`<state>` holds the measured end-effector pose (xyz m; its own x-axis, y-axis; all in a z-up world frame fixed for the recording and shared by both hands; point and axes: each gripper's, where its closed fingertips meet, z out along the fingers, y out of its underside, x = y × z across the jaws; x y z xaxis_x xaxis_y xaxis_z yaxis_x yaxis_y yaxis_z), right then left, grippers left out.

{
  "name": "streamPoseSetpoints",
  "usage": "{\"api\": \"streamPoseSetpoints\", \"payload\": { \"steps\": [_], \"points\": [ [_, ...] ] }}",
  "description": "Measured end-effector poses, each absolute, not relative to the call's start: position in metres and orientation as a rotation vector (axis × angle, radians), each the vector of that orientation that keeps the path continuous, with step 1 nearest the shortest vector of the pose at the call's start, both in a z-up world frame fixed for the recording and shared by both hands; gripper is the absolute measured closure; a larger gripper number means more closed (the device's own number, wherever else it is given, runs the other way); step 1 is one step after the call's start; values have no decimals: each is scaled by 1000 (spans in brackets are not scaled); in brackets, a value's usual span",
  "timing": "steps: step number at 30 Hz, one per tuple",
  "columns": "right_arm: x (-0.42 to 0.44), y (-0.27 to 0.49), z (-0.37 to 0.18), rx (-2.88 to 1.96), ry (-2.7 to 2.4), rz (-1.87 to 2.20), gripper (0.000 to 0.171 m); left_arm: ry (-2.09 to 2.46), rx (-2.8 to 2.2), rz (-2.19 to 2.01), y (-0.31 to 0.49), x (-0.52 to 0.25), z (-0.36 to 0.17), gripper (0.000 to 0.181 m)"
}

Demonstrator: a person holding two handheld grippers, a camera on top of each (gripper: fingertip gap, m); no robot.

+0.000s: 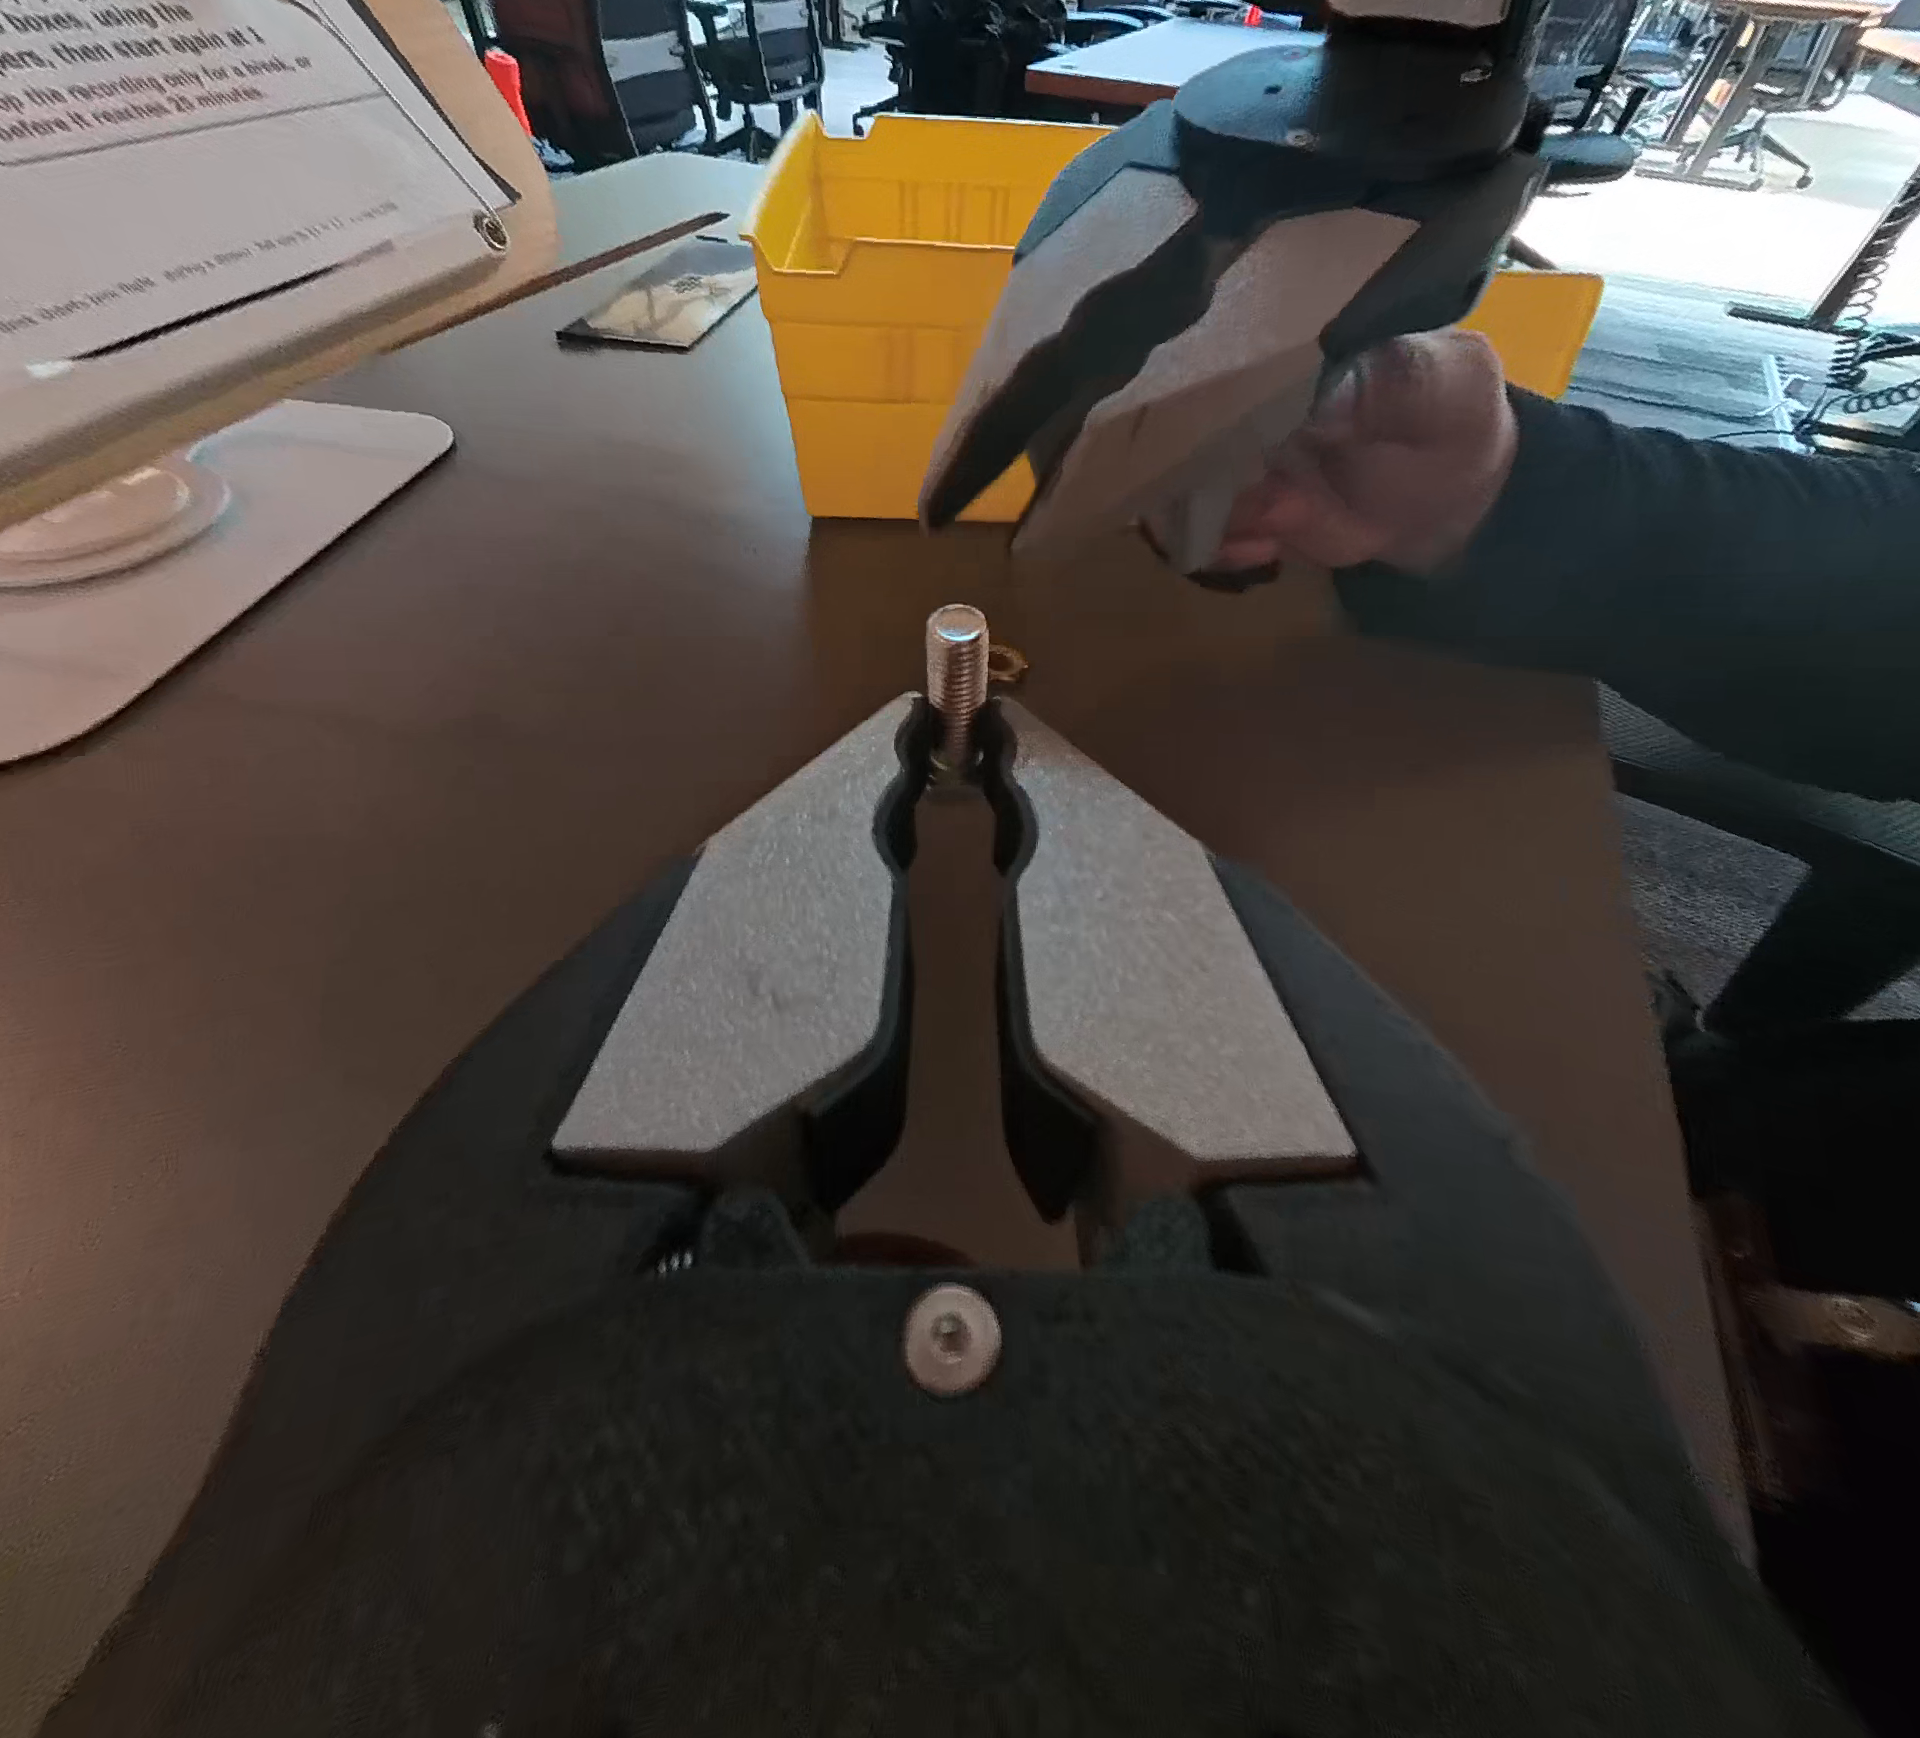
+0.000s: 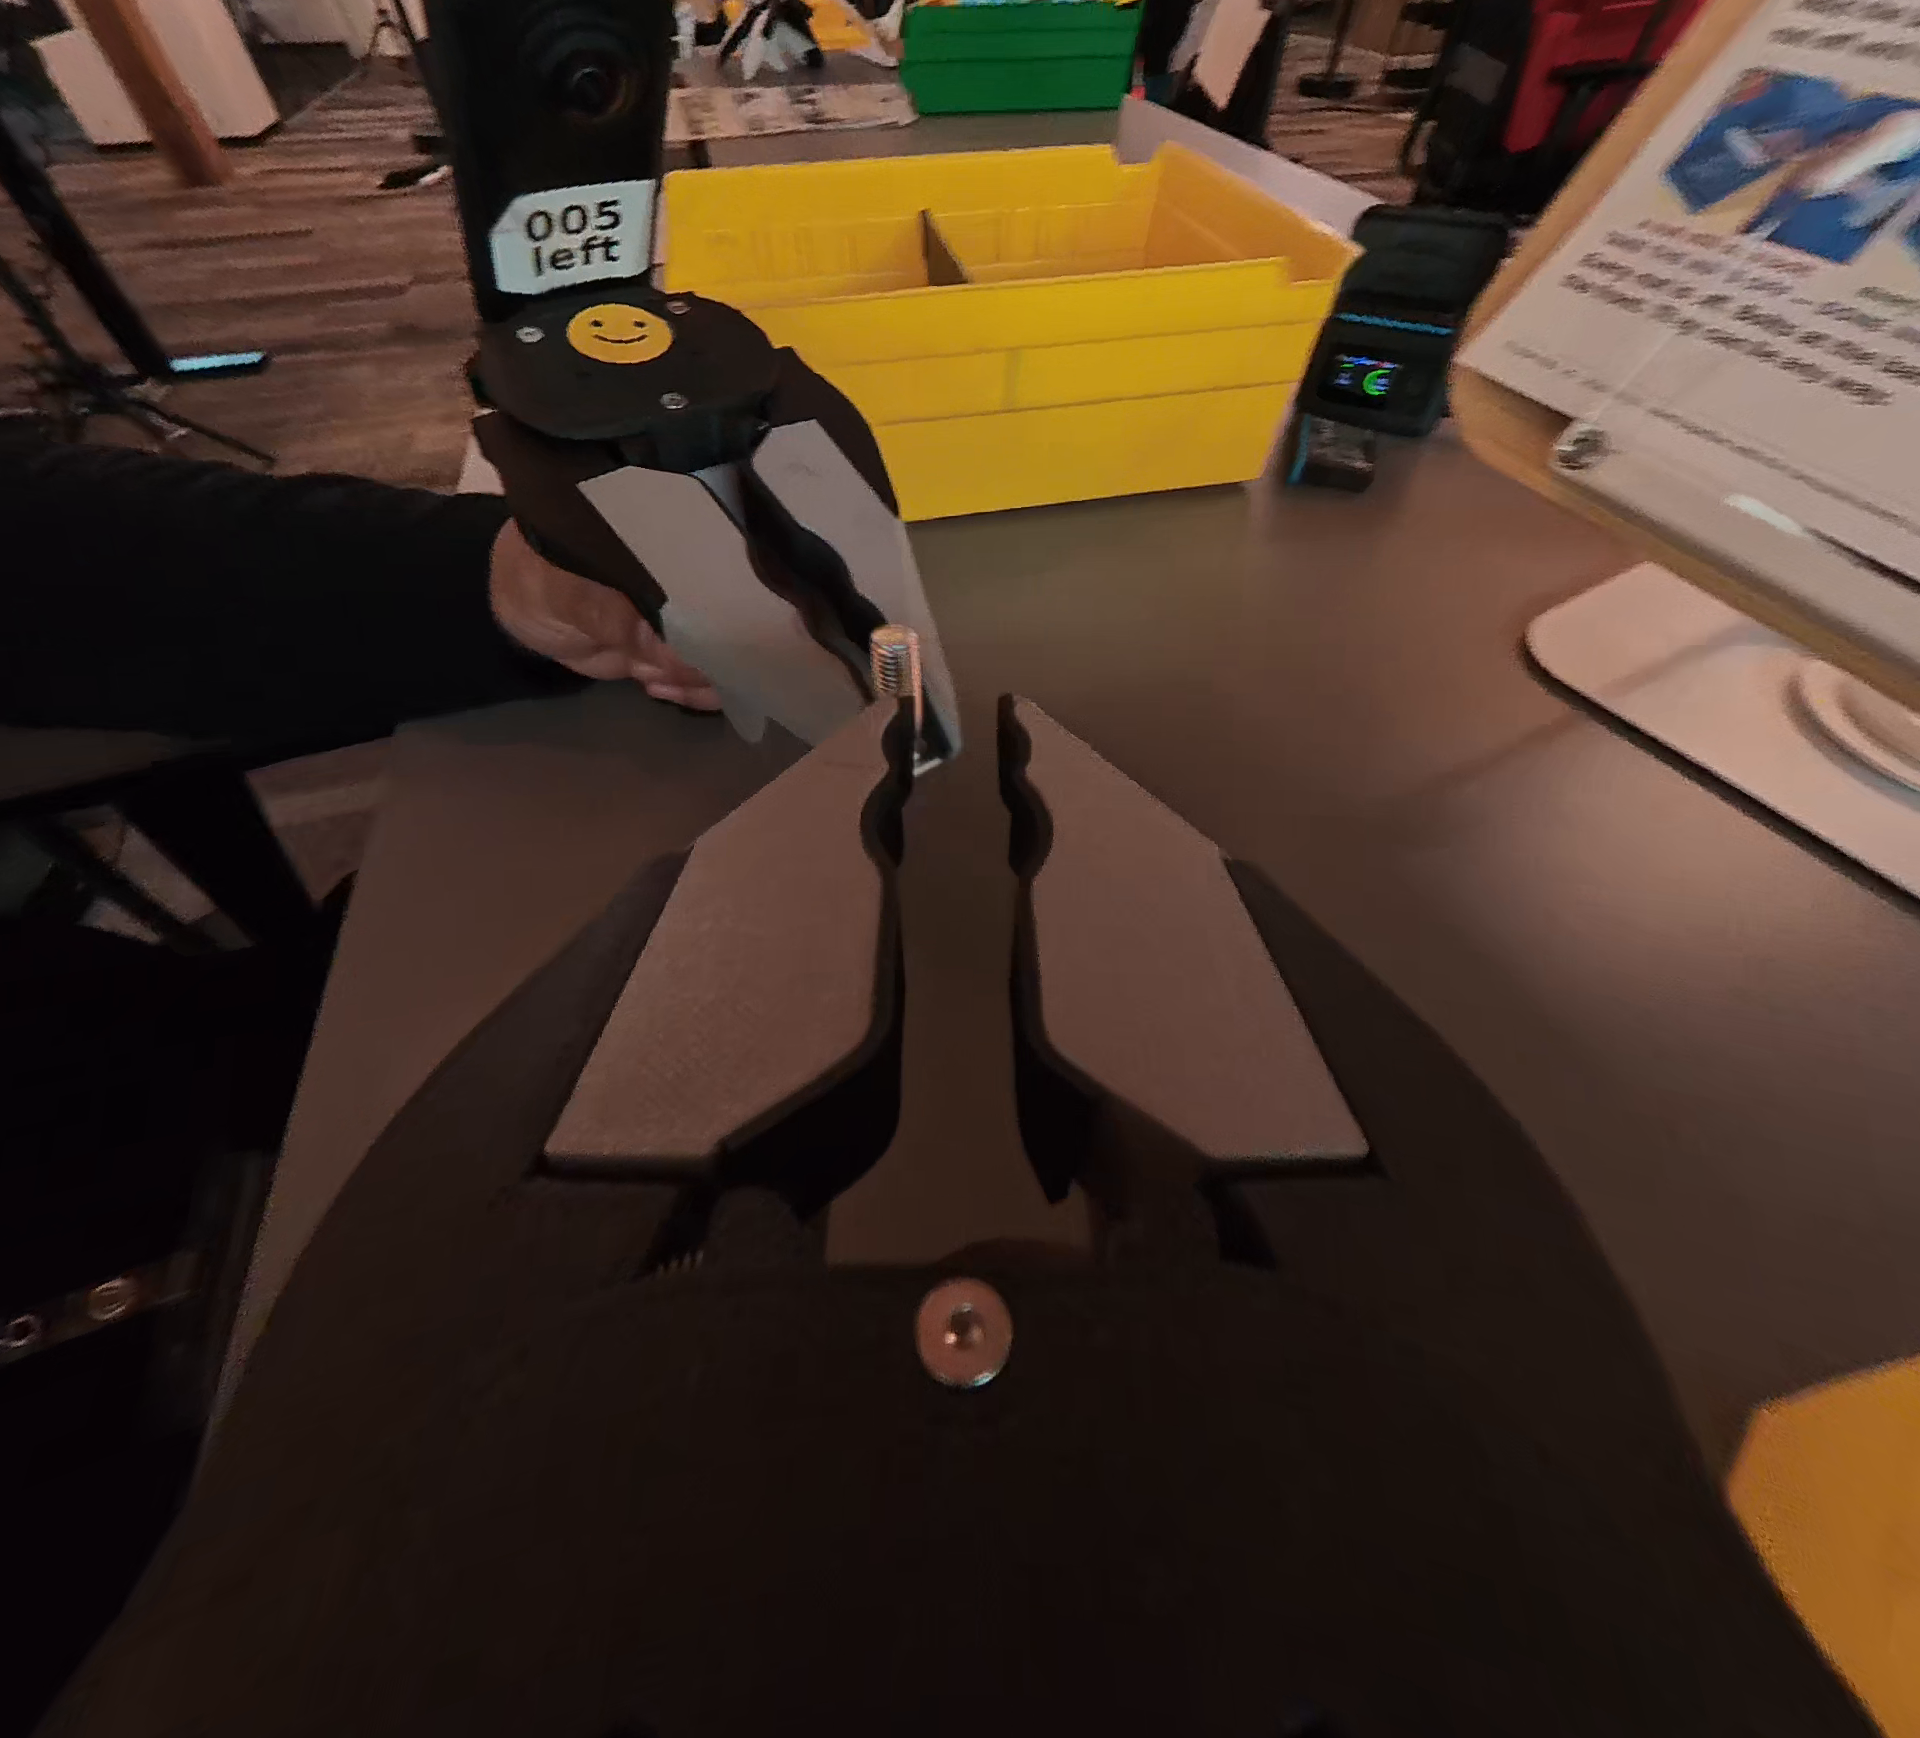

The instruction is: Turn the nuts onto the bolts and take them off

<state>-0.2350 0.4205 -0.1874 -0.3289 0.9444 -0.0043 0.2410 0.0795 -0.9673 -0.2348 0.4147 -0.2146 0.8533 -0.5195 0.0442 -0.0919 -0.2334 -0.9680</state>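
My left gripper (image 1: 956,714) is shut on a silver bolt (image 1: 956,658) and holds it upright over the dark table, threaded end up. A brass-coloured piece, perhaps a nut, sits on the bolt between the jaws (image 1: 951,766). A small brass nut (image 1: 1008,662) lies on the table just behind the bolt. My right gripper (image 2: 952,720) is open and empty, with its tips close to the bolt (image 2: 894,662). In the left wrist view the right gripper (image 1: 979,530) hangs above and behind the bolt, tips pointing down. The left gripper (image 2: 852,701) shows in the right wrist view.
A yellow bin (image 1: 883,400) stands behind the bolt; it has a divider (image 2: 940,260). A paper instruction stand (image 1: 208,130) on a white base stands beside it. A small black device with a screen (image 2: 1371,369) stands next to the bin. A black card (image 1: 660,306) lies on the table. Left and right tips are no more than a few centimetres apart.
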Motion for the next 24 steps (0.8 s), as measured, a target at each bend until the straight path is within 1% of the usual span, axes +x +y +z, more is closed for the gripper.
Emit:
{"api": "streamPoseSetpoints", "payload": {
  "steps": [4,6,10,14,21,24],
  "points": [
    [-227,447,-193,-1260,-1622,1195,153,509,-1781,-445,419,-233,-216,174],
    [-221,454,-200,-1307,-1623,1164,148,549,-1760,-452,419,-229,-215,174],
    [-209,464,-226,-1418,-1653,1048,144,608,-1756,-455,423,-225,-216,174],
    [-192,479,-253,-1498,-1705,883,146,633,-1761,-434,426,-224,-218,174],
    [-176,481,-261,-1518,-1717,897,148,597,-1752,-409,428,-229,-215,174],
    [-175,486,-269,-1536,-1748,837,150,598,-1753,-398,428,-229,-216,174]
  ]
}}
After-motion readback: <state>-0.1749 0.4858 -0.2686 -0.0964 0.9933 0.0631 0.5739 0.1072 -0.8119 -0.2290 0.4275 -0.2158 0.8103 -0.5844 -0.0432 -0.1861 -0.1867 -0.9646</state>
